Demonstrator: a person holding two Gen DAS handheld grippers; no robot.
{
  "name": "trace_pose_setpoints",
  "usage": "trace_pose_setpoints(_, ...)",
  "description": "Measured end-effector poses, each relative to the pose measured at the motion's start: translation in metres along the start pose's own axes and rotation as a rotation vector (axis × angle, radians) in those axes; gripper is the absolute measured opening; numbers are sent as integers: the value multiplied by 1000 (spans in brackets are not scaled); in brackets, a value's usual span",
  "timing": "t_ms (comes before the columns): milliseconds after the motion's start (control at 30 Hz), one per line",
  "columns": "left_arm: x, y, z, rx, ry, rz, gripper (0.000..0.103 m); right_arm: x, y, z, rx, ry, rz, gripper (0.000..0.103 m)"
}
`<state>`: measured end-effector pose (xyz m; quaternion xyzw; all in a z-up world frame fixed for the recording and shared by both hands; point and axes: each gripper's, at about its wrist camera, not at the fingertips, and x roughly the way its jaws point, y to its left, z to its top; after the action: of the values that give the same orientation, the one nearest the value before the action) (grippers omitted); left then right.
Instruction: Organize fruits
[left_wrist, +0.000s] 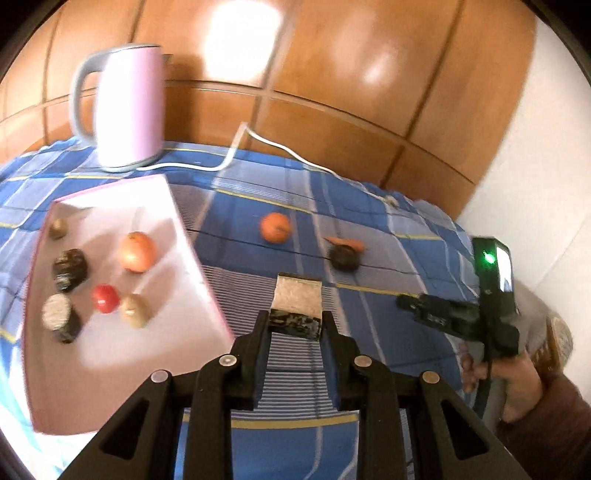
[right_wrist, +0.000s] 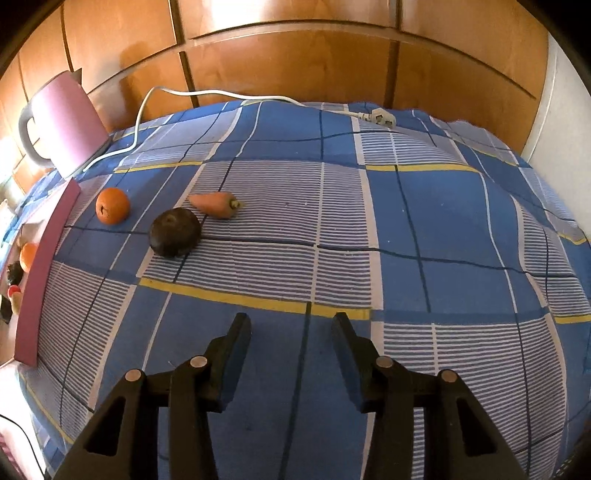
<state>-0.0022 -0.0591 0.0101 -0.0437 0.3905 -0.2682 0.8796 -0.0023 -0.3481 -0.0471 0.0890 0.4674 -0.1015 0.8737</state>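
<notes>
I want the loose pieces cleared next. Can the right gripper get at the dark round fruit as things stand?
Probably yes. The right gripper is empty with jaws apart, and only bare tablecloth lies between it and the dark round fruit. The carrot lies close behind it.

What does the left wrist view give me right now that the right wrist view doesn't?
Only the left wrist view shows the left gripper shut on a sushi roll, the pink tray's contents clearly, and the right gripper's body. Only the right wrist view shows the right gripper open and empty, and the plug. Both show the orange, dark fruit, carrot and kettle.
</notes>
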Motion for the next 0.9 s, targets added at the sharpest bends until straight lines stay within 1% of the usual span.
trace_pose_setpoints(133,-10,19,1,-42,-24,64,26,0,0,-1,1,-5,-2,47)
trace_pose_setpoints(400,-23,53,3,-130,-59,164,26,1,0,4,16,0,-6,46)
trace_pose_setpoints(467,-26,61,3,-147,-66,187,26,2,0,6,24,-1,-8,44)
trace_pose_setpoints(500,-26,65,3,-157,-69,198,26,3,-1,7,28,-2,-8,41)
trace_pose_setpoints(567,-27,74,3,-182,-71,219,26,4,-2,10,39,-2,-5,40)
trace_pose_setpoints(633,-28,84,3,-213,-72,240,26,5,-3,16,53,-2,5,35)
trace_pose_setpoints(767,-29,96,0,-251,-70,275,26,11,-1,27,80,-3,36,35)
trace_pose_setpoints(800,-29,98,-1,-258,-68,280,26,13,1,29,81,-4,44,33)
trace_pose_setpoints(900,-30,104,-3,-273,-64,297,26,18,7,38,89,-2,76,32)
